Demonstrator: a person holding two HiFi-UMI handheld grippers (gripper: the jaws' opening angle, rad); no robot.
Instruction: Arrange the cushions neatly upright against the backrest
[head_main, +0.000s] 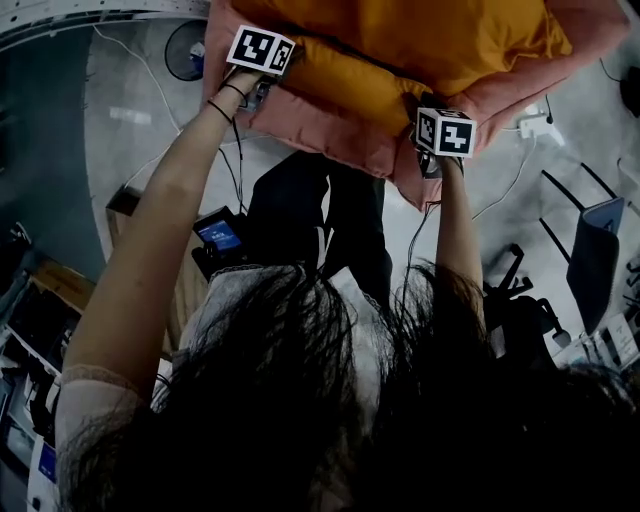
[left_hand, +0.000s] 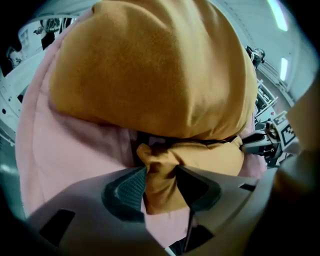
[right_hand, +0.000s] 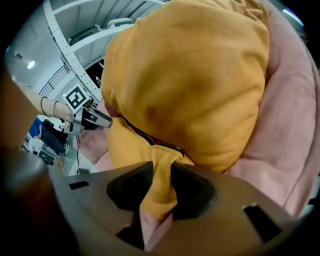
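My left gripper (left_hand: 159, 184), at 11 o'clock in the head view, has its jaws closed on a bunched corner of the orange cushion (head_main: 420, 40). This cushion lies on the pink cushion (head_main: 320, 125) at 12 o'clock, touching it. My right gripper (right_hand: 159, 187), at 1 o'clock, grips another orange corner; pink fabric shows just below it between the jaws.
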